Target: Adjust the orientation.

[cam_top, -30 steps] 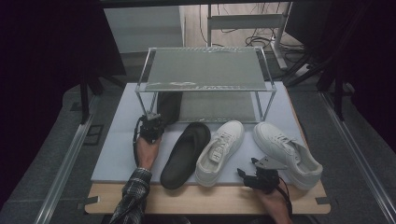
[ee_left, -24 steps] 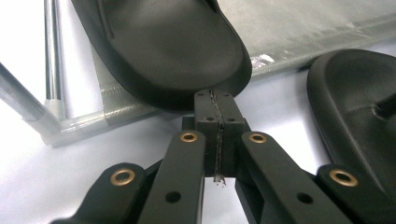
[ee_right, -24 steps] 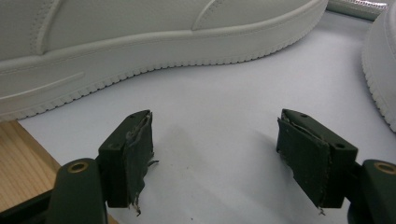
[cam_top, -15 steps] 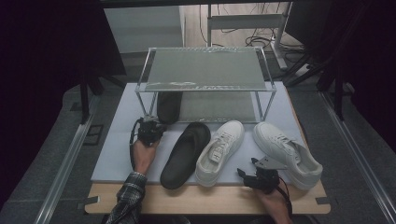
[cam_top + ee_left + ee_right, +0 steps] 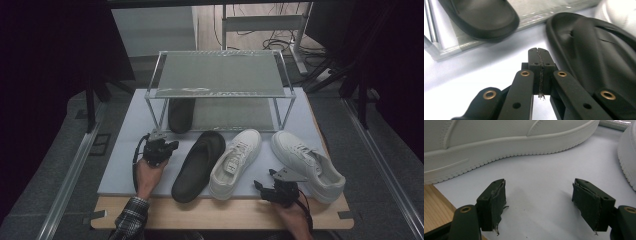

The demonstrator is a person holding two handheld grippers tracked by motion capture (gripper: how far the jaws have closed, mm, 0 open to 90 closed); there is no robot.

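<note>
In the high view, the left claw is in the left part of the frame, a little below the middle, held by the person's left hand. It is above the pale mat that covers the desk, between the front left leg of the metal rack and the black slipper that lies on the mat. In the left gripper view its two jaws are pressed fully together, pad against pad, and nothing is between them. They touch no shoe. In this view the black slipper fills the right side of the frame, just beside the jaws, and a second black slipper is at the upper left, on the lower shelf of the rack.

The right claw is in the lower right of the high view, near the front edge of the mat, between the two white sneakers. In the right gripper view its jaws stand wide apart, with only bare mat between them. One white sneaker runs across the top of this frame, near the jaws but not touching them. The edge of the other white sneaker is at the right border.
</note>
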